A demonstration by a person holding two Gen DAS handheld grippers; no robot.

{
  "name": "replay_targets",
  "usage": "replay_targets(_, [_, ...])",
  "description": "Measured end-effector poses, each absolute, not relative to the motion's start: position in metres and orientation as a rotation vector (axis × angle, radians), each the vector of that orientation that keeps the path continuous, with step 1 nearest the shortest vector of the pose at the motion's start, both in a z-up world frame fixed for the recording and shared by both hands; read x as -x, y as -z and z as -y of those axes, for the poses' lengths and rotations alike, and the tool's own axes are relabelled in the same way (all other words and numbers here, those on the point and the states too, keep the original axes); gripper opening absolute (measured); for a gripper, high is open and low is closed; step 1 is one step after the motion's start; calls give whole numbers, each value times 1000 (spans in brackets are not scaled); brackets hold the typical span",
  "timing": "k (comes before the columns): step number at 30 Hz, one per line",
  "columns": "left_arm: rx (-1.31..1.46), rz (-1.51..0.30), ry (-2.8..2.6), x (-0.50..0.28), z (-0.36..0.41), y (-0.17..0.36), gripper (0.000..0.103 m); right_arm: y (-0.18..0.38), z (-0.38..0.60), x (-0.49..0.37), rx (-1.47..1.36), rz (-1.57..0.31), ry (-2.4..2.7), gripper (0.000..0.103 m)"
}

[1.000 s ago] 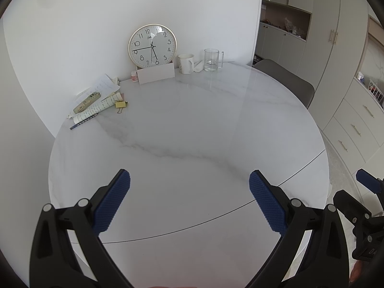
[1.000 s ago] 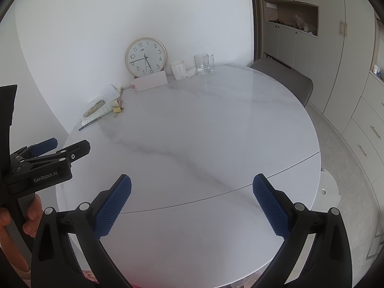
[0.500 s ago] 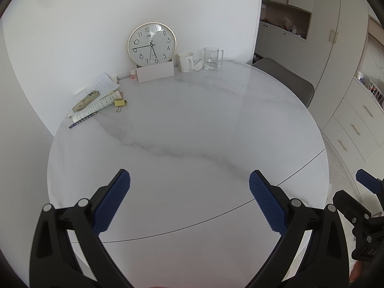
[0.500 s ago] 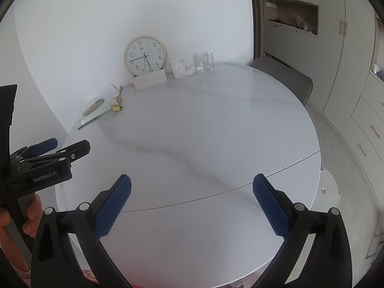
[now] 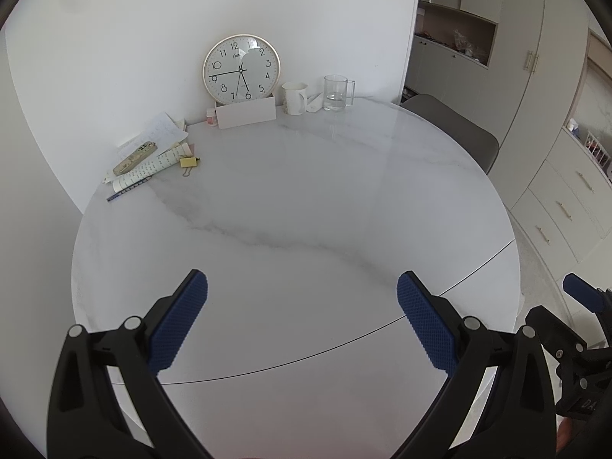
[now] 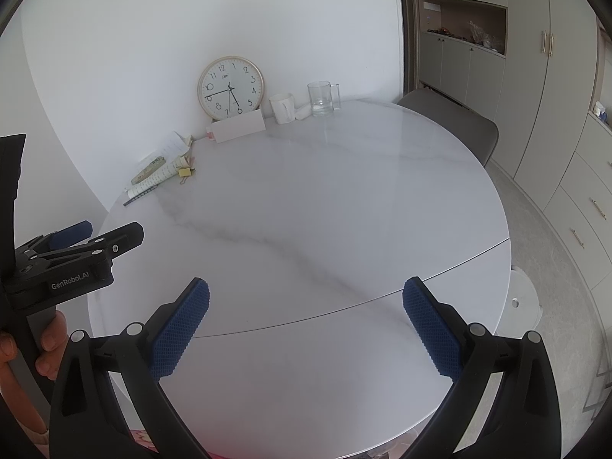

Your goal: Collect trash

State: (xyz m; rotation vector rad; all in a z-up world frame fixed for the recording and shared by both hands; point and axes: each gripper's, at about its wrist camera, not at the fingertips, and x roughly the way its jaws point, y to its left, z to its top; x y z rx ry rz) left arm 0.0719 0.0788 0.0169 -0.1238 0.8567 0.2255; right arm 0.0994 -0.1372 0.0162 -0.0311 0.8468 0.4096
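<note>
Left gripper and right gripper: jaws wide, empty, poised over near edge of table. Paper clutter, likely trash, far-left by wall, well apart; approach pending.

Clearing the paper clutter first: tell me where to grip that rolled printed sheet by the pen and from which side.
Grip the rolled sheet mid-length, across its narrow width, from above. It lies flat and slanted on the table, one end tucked under the paper pile, the pen close alongside. The left gripper looks nearer.
</note>
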Motion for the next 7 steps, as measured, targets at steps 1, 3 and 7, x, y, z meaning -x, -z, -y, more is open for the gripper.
replay_targets(1, [122,-861,-225,-72,-78,-16,95,-16,138,-99,32,-848,-410,100])
replay_targets(3, [124,-865,-224,-72,-79,-16,95,-15,137,-99,35,-848,-409,100])
replay_targets(7, [123,-868,-223,-72,-78,-16,95,-14,137,-99,36,-850,-410,100])
